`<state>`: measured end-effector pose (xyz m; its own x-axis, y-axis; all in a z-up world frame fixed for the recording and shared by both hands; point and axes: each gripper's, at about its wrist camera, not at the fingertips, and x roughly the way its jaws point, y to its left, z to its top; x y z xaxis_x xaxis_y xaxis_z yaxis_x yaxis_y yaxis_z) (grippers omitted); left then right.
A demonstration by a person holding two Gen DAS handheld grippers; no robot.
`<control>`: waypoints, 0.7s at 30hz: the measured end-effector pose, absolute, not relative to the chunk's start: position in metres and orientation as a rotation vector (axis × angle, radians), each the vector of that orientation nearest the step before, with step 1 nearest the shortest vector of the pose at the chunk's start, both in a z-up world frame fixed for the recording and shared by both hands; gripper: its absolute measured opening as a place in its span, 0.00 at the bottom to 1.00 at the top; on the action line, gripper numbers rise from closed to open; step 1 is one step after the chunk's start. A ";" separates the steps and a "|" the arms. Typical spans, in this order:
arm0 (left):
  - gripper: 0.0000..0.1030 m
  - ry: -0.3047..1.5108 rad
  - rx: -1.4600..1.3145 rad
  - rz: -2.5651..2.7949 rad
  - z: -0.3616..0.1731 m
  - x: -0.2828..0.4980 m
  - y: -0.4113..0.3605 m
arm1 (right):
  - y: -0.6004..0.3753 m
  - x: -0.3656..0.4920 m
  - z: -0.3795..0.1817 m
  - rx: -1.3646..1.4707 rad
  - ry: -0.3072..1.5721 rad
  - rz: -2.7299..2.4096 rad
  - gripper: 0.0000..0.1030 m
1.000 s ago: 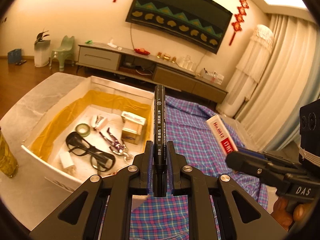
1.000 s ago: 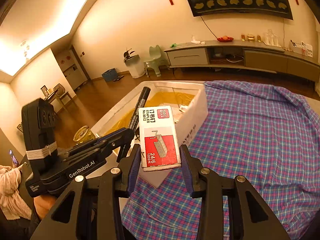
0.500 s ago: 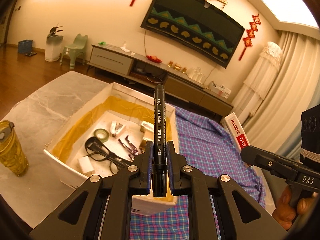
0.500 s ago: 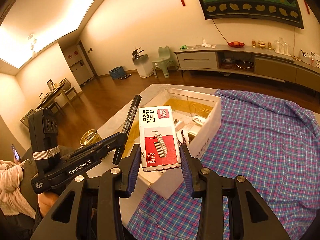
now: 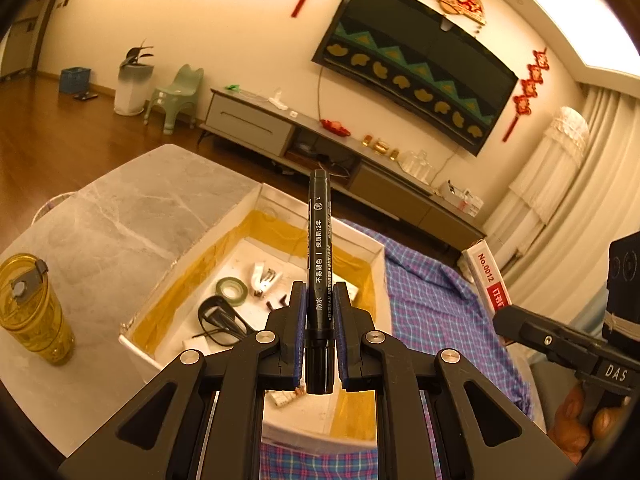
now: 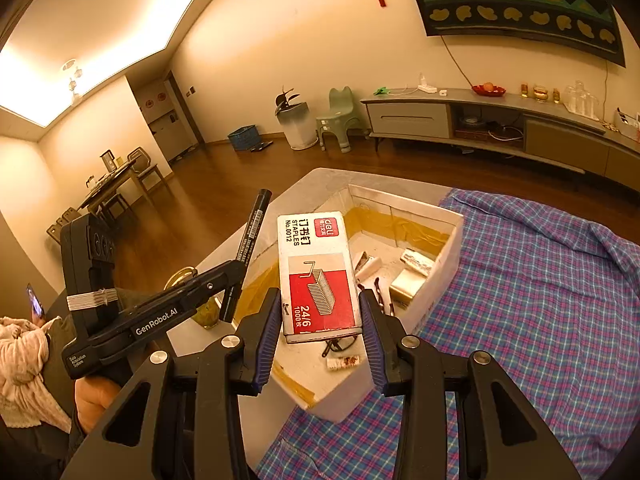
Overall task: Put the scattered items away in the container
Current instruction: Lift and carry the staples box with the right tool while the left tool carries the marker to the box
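Both pairs of jaws are clenched on something: the left gripper pinches a black marker low on its barrel, so the pen stands up between the blue pads, and the right gripper squeezes a white and red box of staples by its long sides. Both are held in the air above the near end of the white box, an open container lined with yellow tape along its inner walls. Inside lie a pair of black glasses, a roll of green tape, a small white stapler and a small silvery carton. The container sits on a grey marble table, partly on a blue checked cloth. A yellow tumbler stands on the table, well apart from the container
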<state>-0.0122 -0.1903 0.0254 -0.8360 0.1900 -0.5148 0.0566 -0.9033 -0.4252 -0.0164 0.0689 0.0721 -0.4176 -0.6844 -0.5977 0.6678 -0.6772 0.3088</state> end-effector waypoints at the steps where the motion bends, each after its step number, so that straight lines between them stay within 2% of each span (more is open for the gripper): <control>1: 0.13 -0.671 -0.876 2.869 0.026 -0.014 -0.193 | 0.065 -0.020 0.073 0.913 -0.026 -2.124 0.39; 5: 0.13 -0.676 -0.904 2.884 0.026 -0.028 -0.199 | 0.053 -0.030 0.074 0.922 -0.015 -2.109 0.39; 15: 0.13 -0.417 -1.004 2.932 0.034 -0.073 -0.202 | 0.022 -0.066 0.066 0.989 0.005 -2.074 0.39; 21: 0.13 -0.326 -1.083 2.915 0.028 -0.099 -0.203 | 0.005 -0.093 0.055 1.049 0.028 -2.061 0.39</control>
<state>-0.0989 -0.2033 0.0276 -0.7601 0.0861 -0.6441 0.0583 -0.9782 -0.1995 -0.0931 0.0052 0.0547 -0.3307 -0.6480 -0.6861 0.6665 -0.6751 0.3163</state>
